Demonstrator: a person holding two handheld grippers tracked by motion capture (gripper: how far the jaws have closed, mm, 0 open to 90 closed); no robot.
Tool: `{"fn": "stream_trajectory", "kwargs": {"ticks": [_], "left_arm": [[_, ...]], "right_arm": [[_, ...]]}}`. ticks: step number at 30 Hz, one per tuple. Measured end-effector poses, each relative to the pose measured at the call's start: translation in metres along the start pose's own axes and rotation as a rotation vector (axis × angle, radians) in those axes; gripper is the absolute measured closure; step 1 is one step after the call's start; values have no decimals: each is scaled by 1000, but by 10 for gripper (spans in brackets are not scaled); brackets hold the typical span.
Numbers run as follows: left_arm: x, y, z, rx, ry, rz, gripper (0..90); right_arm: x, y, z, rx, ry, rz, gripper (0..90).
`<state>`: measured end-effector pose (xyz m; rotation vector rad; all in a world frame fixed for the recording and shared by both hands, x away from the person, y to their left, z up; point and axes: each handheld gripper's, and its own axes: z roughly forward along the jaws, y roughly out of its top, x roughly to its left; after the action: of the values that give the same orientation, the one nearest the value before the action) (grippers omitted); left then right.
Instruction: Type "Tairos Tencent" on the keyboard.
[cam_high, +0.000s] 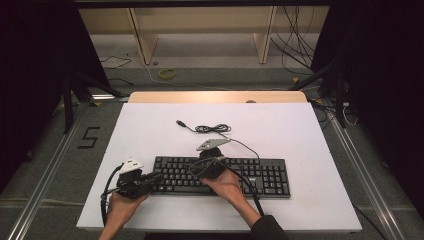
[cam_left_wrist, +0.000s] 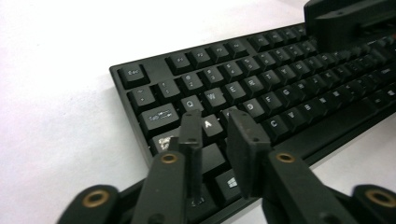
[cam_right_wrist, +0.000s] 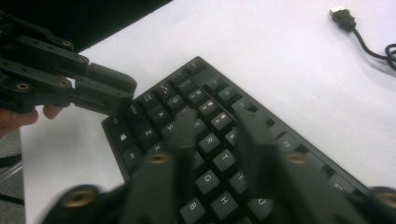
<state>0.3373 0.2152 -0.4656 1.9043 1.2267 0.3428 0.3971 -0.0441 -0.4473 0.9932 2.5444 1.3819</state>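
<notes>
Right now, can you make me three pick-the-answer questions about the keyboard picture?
1. Where does the keyboard lie?
A. on the white table
B. on the floor
C. on a shelf

2. What colour is the keyboard?
A. white
B. black
C. red

3. How are the left tool's jaws?
A. clamped on the cable
B. a little apart, holding nothing
C. clamped on a pen

Answers:
1 A, the keyboard rests flat on the white table.
2 B, its case and keys are black.
3 B, the left tool shows a gap between its jaws above the keys, and the cable lies far off.
</notes>
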Motion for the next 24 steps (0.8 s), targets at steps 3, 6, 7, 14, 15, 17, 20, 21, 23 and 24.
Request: {"fn": "stream_trajectory", "kwargs": {"ticks": [3,6,7,14,15,17,20,21,23,24], "left_arm": [[-2,2,1,-2,-10,2,657],[-5,4,2,-14,-14,4,573],[-5,5,2,-16,-19,6,557],[-2,13,5,-33,-11,7,477],[-2,14,5,-30,-10,7,502],[-1,15,7,-18,-2,11,560],[-1,16,11,8,8,17,673],[-1,16,12,6,10,14,709],[-1,16,15,24,14,24,762],[-2,16,16,26,18,24,817]], "right_arm": [[0,-2,-7,-11,25,-3,588],[0,-6,-13,-18,28,-5,508],[-1,-8,-15,-23,31,-5,479],[-4,-20,-36,-44,29,8,380],[-5,-22,-39,-46,25,7,377],[-5,-26,-44,-50,22,11,368],[-7,-31,-49,-57,14,15,358],[-7,-33,-51,-61,15,16,358],[-8,-36,-54,-65,12,23,356],[-9,-39,-57,-72,10,27,353]]}}
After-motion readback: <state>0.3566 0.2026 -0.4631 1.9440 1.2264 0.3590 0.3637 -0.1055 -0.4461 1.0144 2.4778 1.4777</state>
